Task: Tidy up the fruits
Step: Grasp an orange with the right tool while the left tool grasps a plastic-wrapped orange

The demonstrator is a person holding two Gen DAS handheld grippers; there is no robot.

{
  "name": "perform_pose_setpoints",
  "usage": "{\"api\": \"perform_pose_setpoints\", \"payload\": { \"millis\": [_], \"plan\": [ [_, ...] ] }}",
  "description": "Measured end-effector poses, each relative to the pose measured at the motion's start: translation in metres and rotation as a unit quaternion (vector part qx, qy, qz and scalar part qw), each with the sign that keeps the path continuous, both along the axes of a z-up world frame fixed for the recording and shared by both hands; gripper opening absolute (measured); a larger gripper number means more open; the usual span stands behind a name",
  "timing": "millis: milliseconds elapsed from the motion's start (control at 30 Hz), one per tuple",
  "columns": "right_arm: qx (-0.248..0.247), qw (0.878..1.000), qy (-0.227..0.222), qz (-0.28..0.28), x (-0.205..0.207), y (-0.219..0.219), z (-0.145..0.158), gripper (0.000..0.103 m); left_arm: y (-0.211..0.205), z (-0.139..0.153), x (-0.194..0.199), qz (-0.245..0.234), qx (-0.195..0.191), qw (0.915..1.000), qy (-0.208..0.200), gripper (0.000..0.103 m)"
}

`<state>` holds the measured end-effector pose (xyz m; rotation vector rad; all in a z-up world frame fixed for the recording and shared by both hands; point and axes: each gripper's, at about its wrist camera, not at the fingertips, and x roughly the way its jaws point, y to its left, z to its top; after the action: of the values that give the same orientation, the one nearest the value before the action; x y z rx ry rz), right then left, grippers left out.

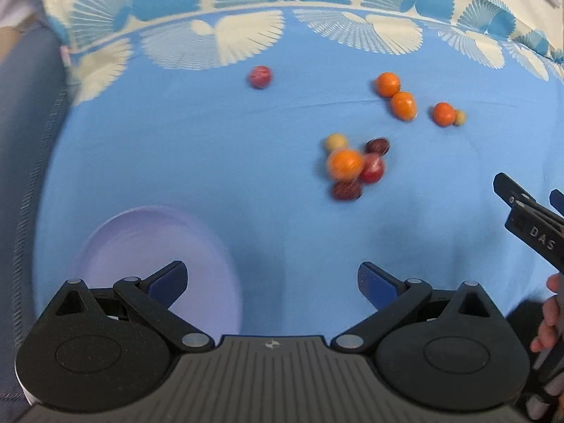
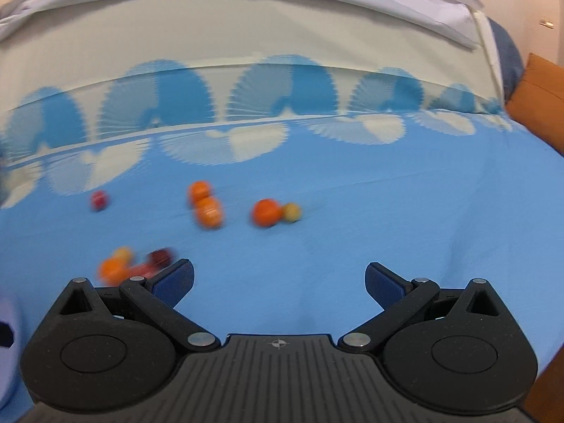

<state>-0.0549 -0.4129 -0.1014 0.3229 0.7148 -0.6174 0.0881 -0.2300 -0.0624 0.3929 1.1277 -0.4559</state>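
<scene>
Small fruits lie loose on a blue cloth [image 1: 176,148]. A near cluster has an orange [image 1: 344,165], red fruits [image 1: 373,168] and a yellow one [image 1: 335,141]. Farther right lie three oranges [image 1: 387,84] and a small yellow fruit [image 1: 459,117]. A lone red fruit [image 1: 261,77] sits at the back. A lilac plate [image 1: 141,246] lies empty by my left gripper [image 1: 272,282], which is open and empty. My right gripper [image 2: 279,282] is open and empty; the cluster [image 2: 116,268] lies by its left finger, and the three oranges [image 2: 208,211] lie ahead.
The cloth has a cream fan pattern [image 1: 246,35] at the back edge. A blue-grey fabric edge [image 1: 24,141] runs on the left. An orange cushion [image 2: 539,102] stands at the right. The right gripper shows in the left wrist view [image 1: 528,218].
</scene>
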Motion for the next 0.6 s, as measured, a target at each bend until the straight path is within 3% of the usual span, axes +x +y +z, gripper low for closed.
{"api": "perform_pose_setpoints", "payload": {
  "millis": [200,367,500,600],
  "plan": [
    [-0.017,1.000,0.026,-0.006,0.050,-0.045,-0.051,0.102,-0.063,-0.039,0.042,-0.025,-0.003,0.9993,0.028,0.103],
    [0.017,0.998,0.019,0.056,0.081,-0.049,-0.076,0.083,-0.081,-0.062,0.065,-0.031,-0.005,0.9988,0.037,0.102],
    [0.030,0.997,0.014,0.063,0.098,-0.050,-0.089,0.081,-0.088,-0.076,0.078,-0.044,-0.011,0.9980,0.043,0.097],
    [0.024,0.997,0.021,0.063,0.111,-0.056,-0.099,0.074,-0.089,-0.081,0.086,-0.041,-0.022,0.9977,0.050,0.095]
  ]
}}
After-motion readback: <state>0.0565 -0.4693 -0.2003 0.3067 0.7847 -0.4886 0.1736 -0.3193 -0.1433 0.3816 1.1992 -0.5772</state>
